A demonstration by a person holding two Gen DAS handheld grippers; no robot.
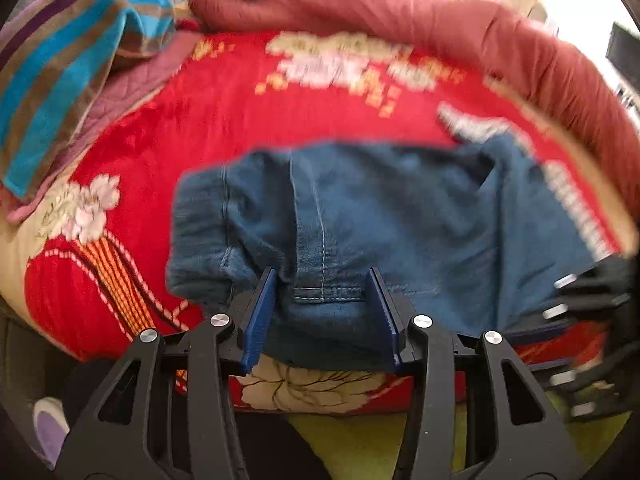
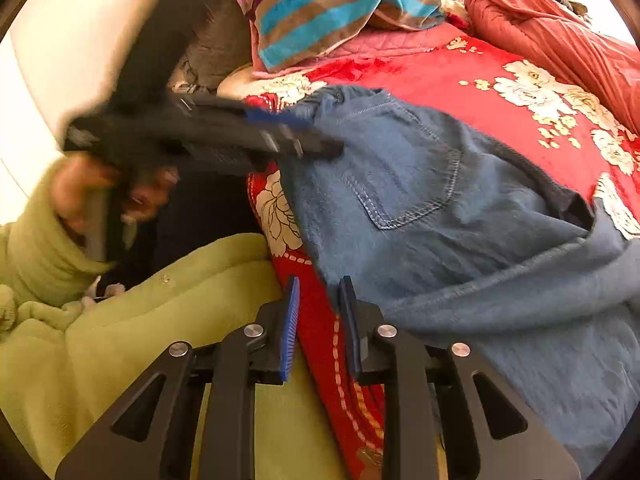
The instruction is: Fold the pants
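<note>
Blue denim pants point(image 1: 400, 220) lie crumpled on a red flowered bedspread point(image 1: 200, 128). My left gripper point(image 1: 322, 272) has the waistband end bunched between its blue pads, by a belt loop, and the cloth fills the gap and hangs below. From the right wrist view, the left gripper point(image 2: 308, 132) is blurred at the waistband of the pants point(image 2: 420, 200), whose back pocket point(image 2: 404, 176) faces up. My right gripper point(image 2: 320, 280) stands slightly open at the pants' near edge, with only bedspread point(image 2: 520, 80) showing in its gap. It appears blurred point(image 1: 572, 304) at the far right of the left wrist view.
A striped towel point(image 2: 332, 8) and a rust-red quilt point(image 2: 560, 32) lie at the back of the bed. A person's hand point(image 2: 80, 188) in a green fleece sleeve point(image 2: 36, 256) holds the left gripper. Green fleece point(image 2: 160, 340) fills the near left.
</note>
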